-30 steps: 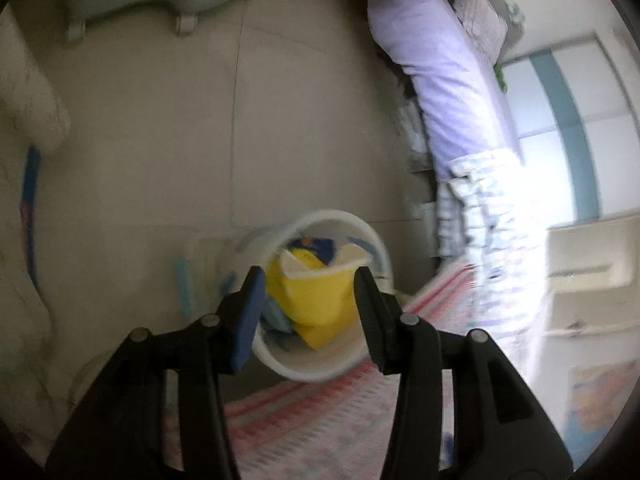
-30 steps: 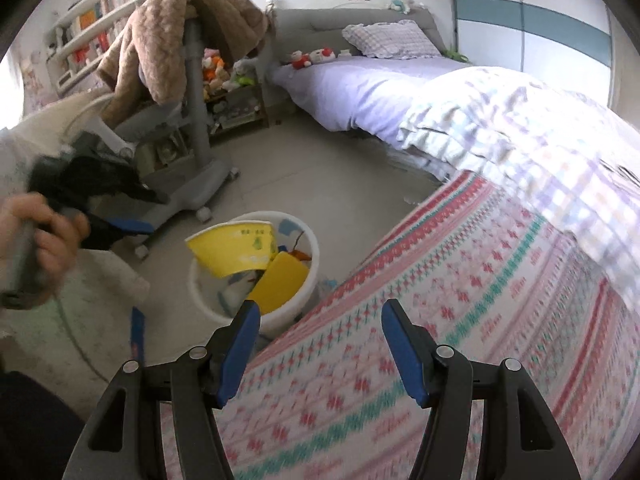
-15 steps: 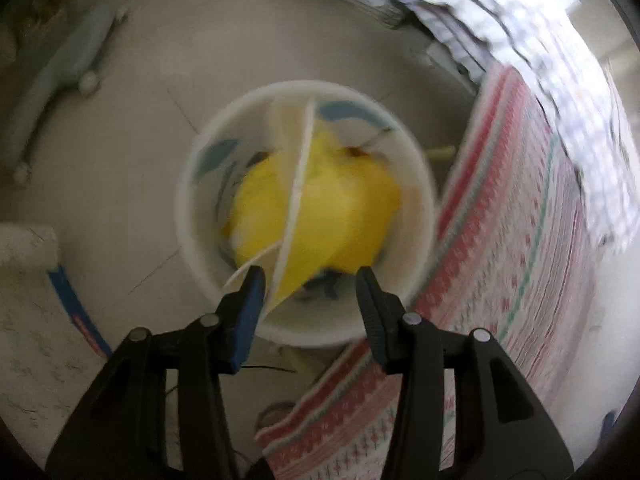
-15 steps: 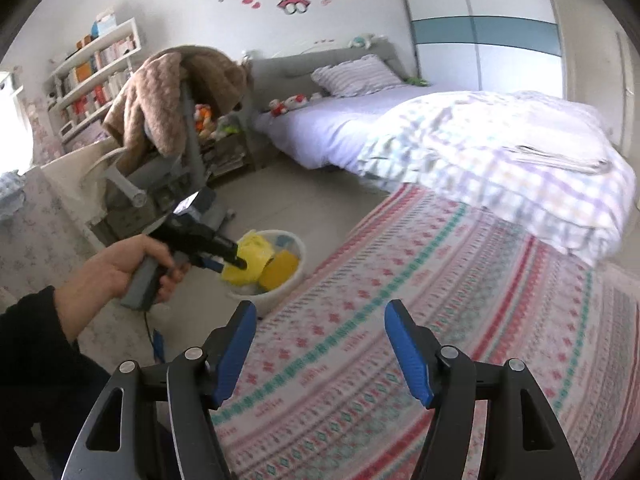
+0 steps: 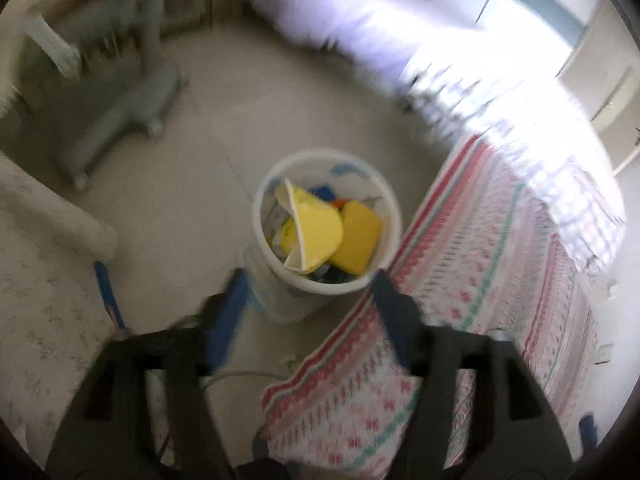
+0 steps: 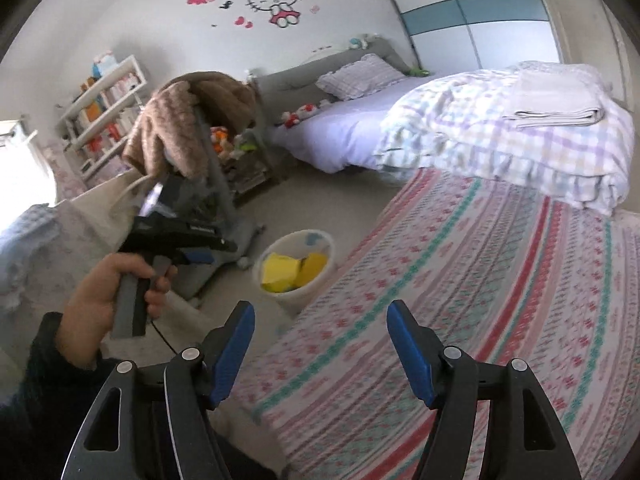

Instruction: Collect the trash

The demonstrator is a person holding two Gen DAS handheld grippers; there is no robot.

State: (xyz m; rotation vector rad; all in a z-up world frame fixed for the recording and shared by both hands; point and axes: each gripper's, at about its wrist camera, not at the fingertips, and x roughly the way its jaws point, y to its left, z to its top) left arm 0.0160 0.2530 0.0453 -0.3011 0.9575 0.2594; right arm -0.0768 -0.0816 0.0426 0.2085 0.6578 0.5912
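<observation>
- Left tool (image 5: 308, 300): its jaws are opening, already wide, with nothing between them; it hangs above and just short of the bin. In the right wrist view the same tool sits in the person's left hand (image 6: 116, 288), beside the bin and apart from it.
- White bin (image 5: 386, 216): one, standing on the floor against the edge of the striped bedspread (image 5: 500, 320). The collected trash lies inside it.
- Yellow paper plate (image 5: 316, 228): one, bent nearly in half and propped on edge at the top of the heap. I judge it light and thin, stiff along the fold but easy to crush; the raised pale rim is the place to pinch it, should it need pushing down.
- Yellow flat piece (image 5: 358, 238): one, leaning beside the plate to its right. It looks like card or foam, light and fairly stiff; its upper edge offers a hold.
- Other scraps under these, blue and orange: too hidden to count.
- Right tool (image 6: 320, 330): jaws wide and opening a little more, empty, poised over the bedspread and well apart from the bin.
- No loose trash shows on the bedspread or the floor near the bin.
</observation>
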